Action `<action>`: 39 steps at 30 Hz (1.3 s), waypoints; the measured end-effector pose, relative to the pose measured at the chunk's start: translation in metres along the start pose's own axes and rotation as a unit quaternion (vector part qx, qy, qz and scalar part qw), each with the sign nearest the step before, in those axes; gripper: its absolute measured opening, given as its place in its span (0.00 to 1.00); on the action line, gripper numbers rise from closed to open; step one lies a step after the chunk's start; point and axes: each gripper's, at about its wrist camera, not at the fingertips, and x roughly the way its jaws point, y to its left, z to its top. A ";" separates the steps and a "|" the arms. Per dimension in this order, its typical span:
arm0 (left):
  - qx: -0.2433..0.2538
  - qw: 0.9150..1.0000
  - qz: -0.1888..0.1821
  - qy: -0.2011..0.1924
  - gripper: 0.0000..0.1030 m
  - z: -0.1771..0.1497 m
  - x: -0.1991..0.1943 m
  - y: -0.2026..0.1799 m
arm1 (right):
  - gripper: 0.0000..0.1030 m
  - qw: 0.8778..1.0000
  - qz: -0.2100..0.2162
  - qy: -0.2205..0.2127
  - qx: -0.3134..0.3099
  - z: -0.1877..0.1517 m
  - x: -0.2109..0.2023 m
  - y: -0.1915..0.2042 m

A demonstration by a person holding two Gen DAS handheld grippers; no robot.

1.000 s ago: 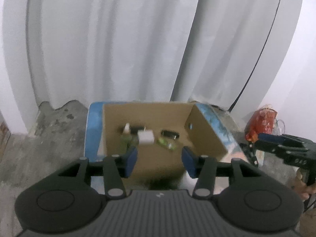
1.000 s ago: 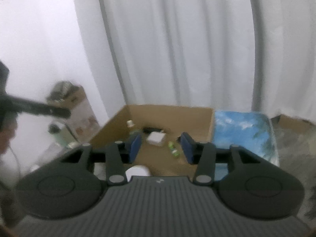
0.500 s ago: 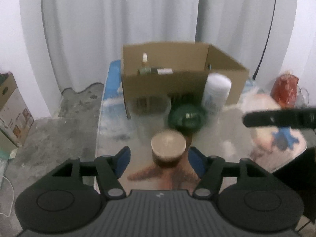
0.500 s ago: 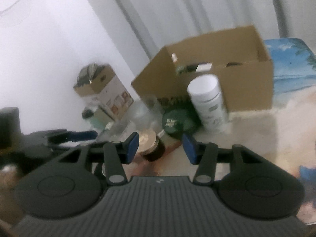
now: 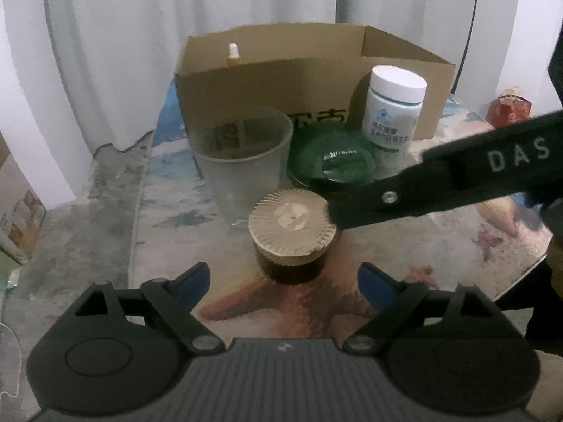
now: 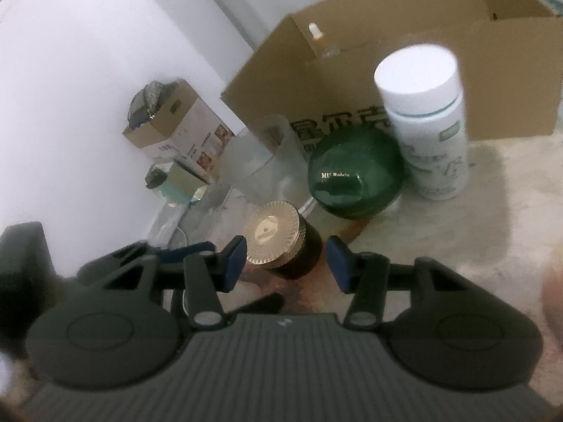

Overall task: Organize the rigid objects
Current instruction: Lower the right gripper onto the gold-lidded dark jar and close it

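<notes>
A dark jar with a ribbed gold lid (image 5: 292, 227) stands on the beach-print table (image 5: 169, 211). It is just beyond the fingertips of my left gripper (image 5: 284, 281), whose jaws are opening wide with nothing between them. My right gripper (image 6: 286, 265) is open, and the jar (image 6: 271, 234) sits right at its fingertips, with the pads not pressing it. One right finger (image 5: 440, 183) reaches in beside the lid. Behind the jar are a frosted cup (image 5: 242, 161), a green round container (image 5: 330, 156), a white bottle (image 5: 392, 116) and an open cardboard box (image 5: 267, 81).
A dropper bottle (image 5: 233, 51) pokes up inside the box. On the floor to the left sits a small printed carton (image 6: 176, 126). A red bag (image 5: 510, 107) lies at the far right. White curtains hang behind, and the table's left edge drops to concrete floor.
Both grippers have come down from above the box to the table in front of it. The left jaws have spread wider. The gold-lidded jar now sits close before both grippers.
</notes>
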 end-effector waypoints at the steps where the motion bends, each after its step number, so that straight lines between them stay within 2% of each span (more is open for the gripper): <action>1: 0.001 1.000 -0.002 0.002 0.89 0.001 0.003 0.000 | 0.48 1.000 0.000 0.002 0.002 0.000 0.002 0.001; 10: 0.009 0.999 -0.029 0.010 0.74 0.006 0.020 -0.002 | 0.47 0.999 0.010 0.024 0.027 0.007 0.033 -0.002; 14: 0.012 0.999 -0.045 0.011 0.74 0.008 0.021 -0.003 | 0.45 0.999 0.016 0.032 0.021 0.008 0.041 0.002; 21: 0.014 0.999 -0.046 0.013 0.75 0.009 0.025 -0.009 | 0.46 0.999 0.018 0.040 0.011 0.010 0.042 0.002; 39: 0.044 0.995 -0.088 0.029 0.75 0.009 0.019 -0.057 | 0.47 0.999 -0.013 0.028 0.024 -0.007 0.006 -0.021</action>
